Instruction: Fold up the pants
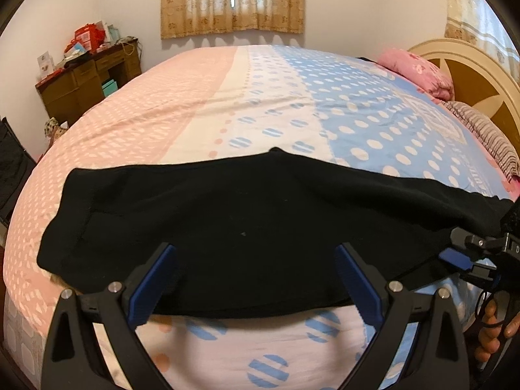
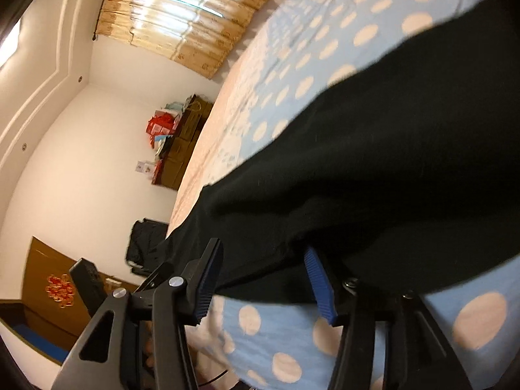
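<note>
Black pants (image 1: 243, 227) lie across the near part of a bed, stretched left to right. My left gripper (image 1: 256, 253) is open, its blue-padded fingers (image 1: 156, 279) spread over the pants' near edge, holding nothing. My right gripper (image 1: 461, 253) shows at the right edge of the left wrist view, at the pants' right end. In the right wrist view the right gripper (image 2: 263, 253) has its jaws apart with the black pants (image 2: 373, 162) draped over and between its fingers (image 2: 320, 282); the right fingertip is hidden under the cloth.
The bed (image 1: 260, 97) has a pink, white and blue dotted cover. A pink pillow (image 1: 419, 71) and wooden headboard (image 1: 471, 74) are at the right. A brown desk (image 1: 84, 81) with boxes stands at the far left by a curtained window (image 1: 232, 0).
</note>
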